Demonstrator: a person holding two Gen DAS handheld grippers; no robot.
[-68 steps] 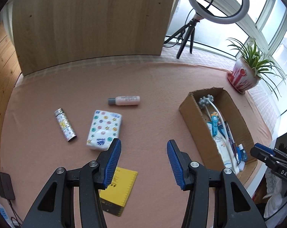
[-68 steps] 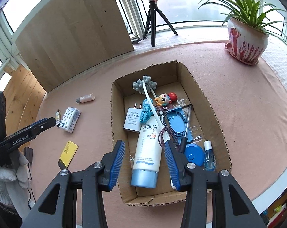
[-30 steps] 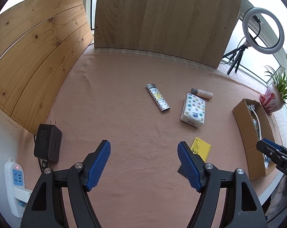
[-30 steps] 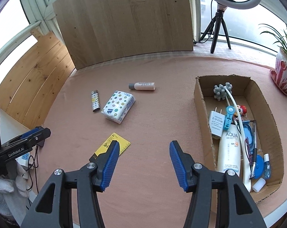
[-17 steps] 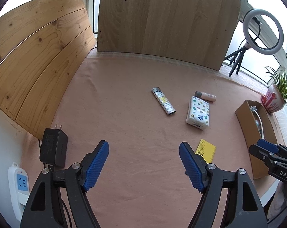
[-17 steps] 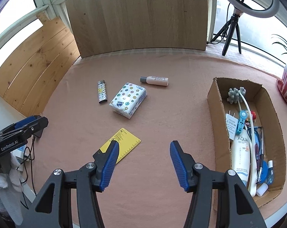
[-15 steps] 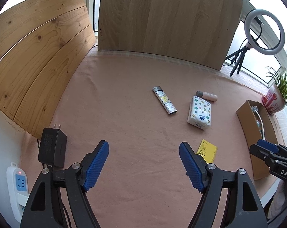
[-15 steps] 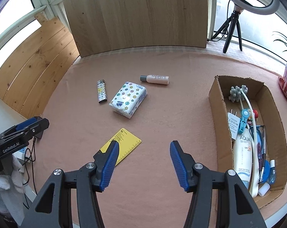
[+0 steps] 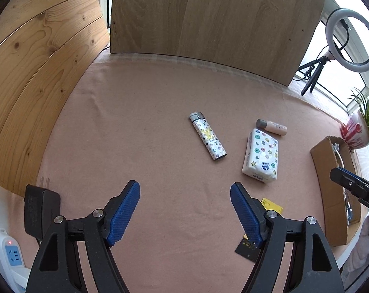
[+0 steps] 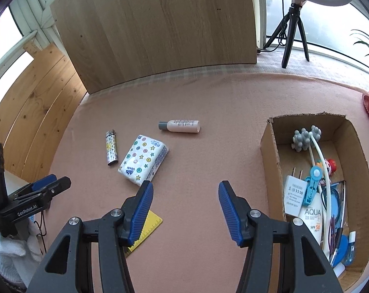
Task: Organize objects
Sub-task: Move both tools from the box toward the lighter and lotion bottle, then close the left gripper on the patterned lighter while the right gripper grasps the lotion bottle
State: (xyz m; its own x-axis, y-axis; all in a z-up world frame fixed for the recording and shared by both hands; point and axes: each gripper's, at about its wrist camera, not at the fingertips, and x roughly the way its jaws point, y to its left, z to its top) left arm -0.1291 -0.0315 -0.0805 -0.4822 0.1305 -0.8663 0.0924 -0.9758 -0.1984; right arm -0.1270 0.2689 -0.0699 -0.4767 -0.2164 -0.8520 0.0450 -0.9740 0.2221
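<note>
Lighter (image 9: 207, 139), tissue pack (image 9: 261, 156) and small bottle (image 9: 272, 127) lie loose on the pink cloth (image 9: 160, 112).
We hold both the left gripper (image 9: 184, 210) and right gripper (image 10: 184, 207) wide and empty; the cardboard box (image 10: 270, 161) sits far right.

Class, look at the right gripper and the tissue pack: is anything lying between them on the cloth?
Nothing visible does. The right gripper hangs open, and only bare cloth separates it from the tissue pack. The yellow ruler lies lower, off that path.
</note>
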